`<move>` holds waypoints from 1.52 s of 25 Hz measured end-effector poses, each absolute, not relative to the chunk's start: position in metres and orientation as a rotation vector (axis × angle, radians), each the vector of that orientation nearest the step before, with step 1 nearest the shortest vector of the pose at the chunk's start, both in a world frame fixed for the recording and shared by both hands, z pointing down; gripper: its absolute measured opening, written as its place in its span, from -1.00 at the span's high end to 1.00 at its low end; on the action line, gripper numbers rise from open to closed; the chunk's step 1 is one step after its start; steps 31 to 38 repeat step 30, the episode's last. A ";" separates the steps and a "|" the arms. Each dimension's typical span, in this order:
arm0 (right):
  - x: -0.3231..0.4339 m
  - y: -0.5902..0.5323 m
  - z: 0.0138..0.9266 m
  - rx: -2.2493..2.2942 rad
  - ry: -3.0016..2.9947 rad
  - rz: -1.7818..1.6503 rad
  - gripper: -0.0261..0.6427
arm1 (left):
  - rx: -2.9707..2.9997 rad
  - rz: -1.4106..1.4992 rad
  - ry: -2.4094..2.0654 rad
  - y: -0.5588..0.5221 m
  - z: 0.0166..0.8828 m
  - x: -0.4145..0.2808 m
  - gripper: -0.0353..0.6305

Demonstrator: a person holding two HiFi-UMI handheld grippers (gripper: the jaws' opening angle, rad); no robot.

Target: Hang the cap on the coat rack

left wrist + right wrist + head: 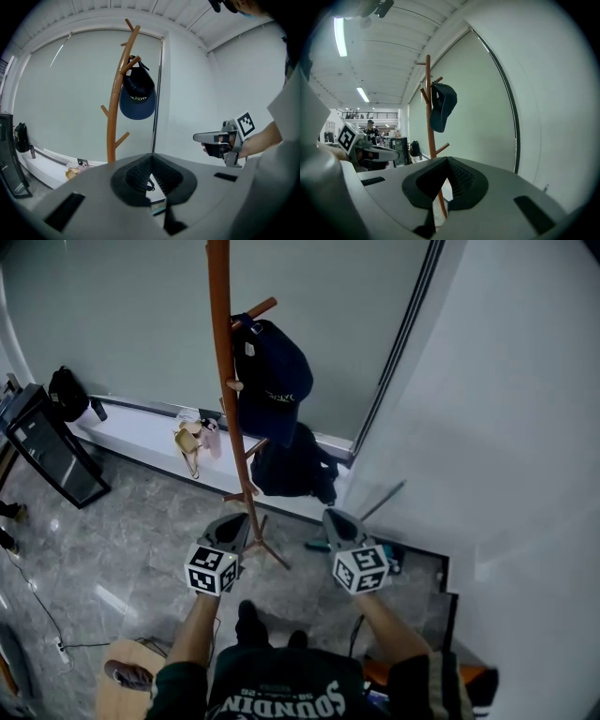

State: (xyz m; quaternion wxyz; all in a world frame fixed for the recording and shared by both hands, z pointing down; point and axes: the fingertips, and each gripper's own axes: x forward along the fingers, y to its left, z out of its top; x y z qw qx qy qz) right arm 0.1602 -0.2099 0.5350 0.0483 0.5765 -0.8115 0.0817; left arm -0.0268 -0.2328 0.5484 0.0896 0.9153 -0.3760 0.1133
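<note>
A dark blue cap [272,376] hangs on an upper peg of the wooden coat rack [221,381], its brim pointing down. The left gripper view shows the cap [137,96] high on the rack [112,122], and the right gripper view shows the cap [443,105] beside the rack's pole [428,112]. My left gripper [234,524] and right gripper [336,519] are held side by side below the cap, near the rack's base. Both are shut with nothing in them, the jaw tips meeting in the left gripper [151,159] and the right gripper [446,161].
A black bag [292,465] rests on the white sill [141,432] behind the rack, with small items [192,439] beside it. A black backpack [66,393] and a dark cabinet [52,451] stand at the left. A white wall [497,427] closes off the right. A wooden stool [127,681] stands near the person's feet.
</note>
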 end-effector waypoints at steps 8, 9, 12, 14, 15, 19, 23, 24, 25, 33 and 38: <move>0.171 -0.171 0.562 1.710 -2.469 0.262 0.93 | 2.729 0.335 -1.109 -0.207 0.552 -0.004 0.89; 0.172 -0.169 0.562 1.706 -2.471 0.262 0.93 | 2.729 0.335 -1.109 -0.205 0.552 -0.002 0.89; 0.175 -0.166 0.563 1.698 -2.479 0.253 0.93 | 2.725 0.334 -1.110 -0.200 0.554 0.003 0.89; 0.176 -0.165 0.562 1.700 -2.483 0.249 0.93 | 2.723 0.336 -1.108 -0.197 0.556 0.006 0.89; 0.177 -0.165 0.561 1.701 -2.483 0.250 0.93 | 2.724 0.336 -1.107 -0.196 0.557 0.008 0.89; 0.179 -0.167 0.560 1.700 -2.485 0.252 0.93 | 2.724 0.330 -1.104 -0.195 0.557 0.013 0.89; 0.180 -0.170 0.557 1.705 -2.503 0.262 0.93 | 2.715 0.333 -1.099 -0.194 0.561 0.016 0.89; 0.180 -0.171 0.556 1.704 -2.507 0.259 0.93 | 2.714 0.333 -1.098 -0.194 0.562 0.016 0.89; 0.179 -0.172 0.555 1.704 -2.508 0.258 0.93 | 2.713 0.332 -1.098 -0.195 0.562 0.017 0.89; 0.181 -0.178 0.556 1.717 -2.490 0.286 0.93 | 2.710 0.328 -1.100 -0.202 0.562 0.018 0.89; 0.181 -0.178 0.556 1.717 -2.490 0.286 0.93 | 2.710 0.328 -1.100 -0.202 0.562 0.018 0.89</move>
